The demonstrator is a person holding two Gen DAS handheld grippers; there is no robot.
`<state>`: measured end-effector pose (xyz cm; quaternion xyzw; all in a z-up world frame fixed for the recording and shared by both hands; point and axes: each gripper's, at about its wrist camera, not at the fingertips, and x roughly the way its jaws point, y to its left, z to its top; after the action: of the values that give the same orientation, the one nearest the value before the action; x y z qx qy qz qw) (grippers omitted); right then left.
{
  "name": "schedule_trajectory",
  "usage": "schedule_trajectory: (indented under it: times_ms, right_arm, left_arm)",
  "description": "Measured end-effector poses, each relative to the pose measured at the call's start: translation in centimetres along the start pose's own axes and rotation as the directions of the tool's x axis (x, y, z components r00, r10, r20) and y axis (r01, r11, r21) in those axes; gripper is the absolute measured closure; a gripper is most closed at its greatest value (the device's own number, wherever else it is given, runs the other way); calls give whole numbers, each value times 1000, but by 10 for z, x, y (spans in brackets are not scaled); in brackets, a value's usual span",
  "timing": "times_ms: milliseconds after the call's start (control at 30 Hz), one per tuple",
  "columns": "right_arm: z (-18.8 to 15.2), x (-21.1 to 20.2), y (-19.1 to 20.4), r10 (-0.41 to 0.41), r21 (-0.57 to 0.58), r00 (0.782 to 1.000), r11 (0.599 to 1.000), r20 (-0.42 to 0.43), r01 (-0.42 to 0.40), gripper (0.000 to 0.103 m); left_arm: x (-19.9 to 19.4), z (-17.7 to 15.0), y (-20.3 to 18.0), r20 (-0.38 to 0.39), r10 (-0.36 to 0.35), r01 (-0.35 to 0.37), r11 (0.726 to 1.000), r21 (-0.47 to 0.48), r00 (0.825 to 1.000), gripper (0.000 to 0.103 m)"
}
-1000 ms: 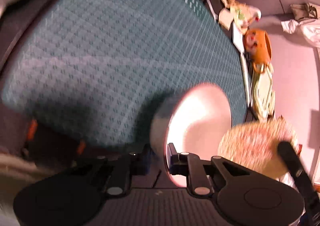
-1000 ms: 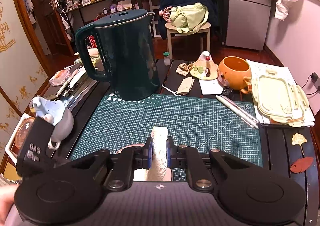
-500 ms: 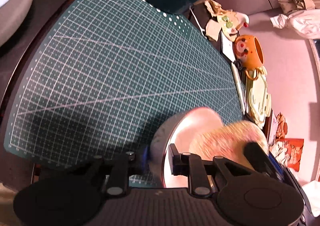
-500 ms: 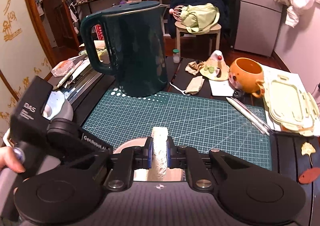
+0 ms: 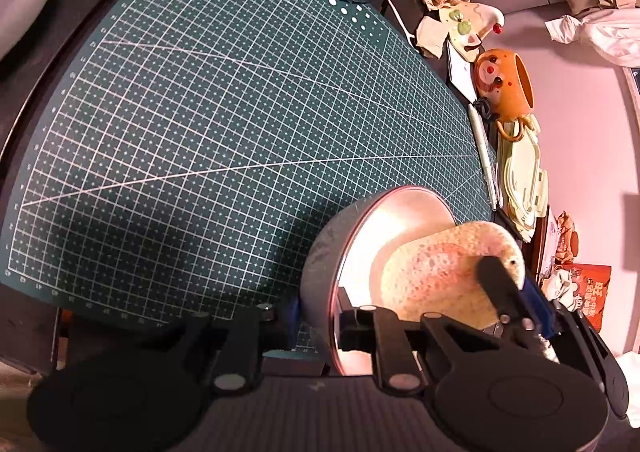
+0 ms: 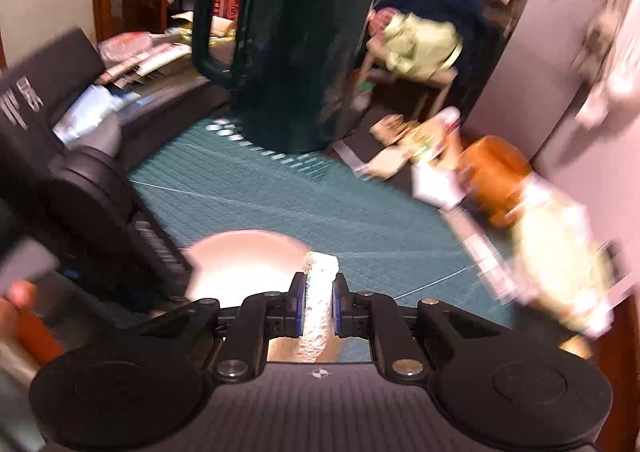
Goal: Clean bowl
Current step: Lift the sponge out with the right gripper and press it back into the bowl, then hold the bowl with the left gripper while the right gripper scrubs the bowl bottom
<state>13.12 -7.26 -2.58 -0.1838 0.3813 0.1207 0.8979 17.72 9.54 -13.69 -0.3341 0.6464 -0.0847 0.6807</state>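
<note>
Bowl [image 5: 372, 252] held tipped on its side above the near right part of the green cutting mat [image 5: 224, 139], rim clamped by my left gripper [image 5: 316, 326]; one jaw sits outside the wall, the other inside, and both press the rim. Its jaws have just been closing a little, with the rim between them throughout. Further right in the left wrist view, the sponge [image 5: 448, 272] lies flat against the bowl's inner face, pinched in my right gripper [image 6: 319, 308], whose pads squeeze it edge-on. In the right wrist view, which is badly blurred, the bowl [image 6: 248, 264] shows as a pale disc just ahead of the sponge [image 6: 320, 292].

Handling, as I judge it: the bowl looks rigid, thin-walled and smooth, so light but liable to slip or swivel in a narrow rim grip when pushed from inside. I would keep hold at the rim, near its lowest point, and brace against each wipe. The sponge is soft and yields, so moderate pressure should do. Beyond the mat stand the dark kettle [image 6: 296, 51] and, at right, an orange mug [image 5: 508, 87].
</note>
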Motion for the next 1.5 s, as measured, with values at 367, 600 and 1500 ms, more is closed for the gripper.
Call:
schedule_trajectory:
  times_ms: [367, 600, 1500]
  right_arm:
    - [2, 3, -13, 132, 106, 989, 987, -71, -124, 91]
    - [18, 20, -12, 202, 138, 959, 975, -201, -177, 91]
    - [15, 28, 1, 64, 49, 974, 997, -216, -54, 92]
  left_arm:
    - [-3, 3, 2, -10, -14, 13, 1000, -13, 1000, 88]
    - [-1, 7, 5, -17, -26, 26, 999, -27, 1000, 88]
    - [3, 1, 6, -28, -51, 50, 998, -50, 998, 86]
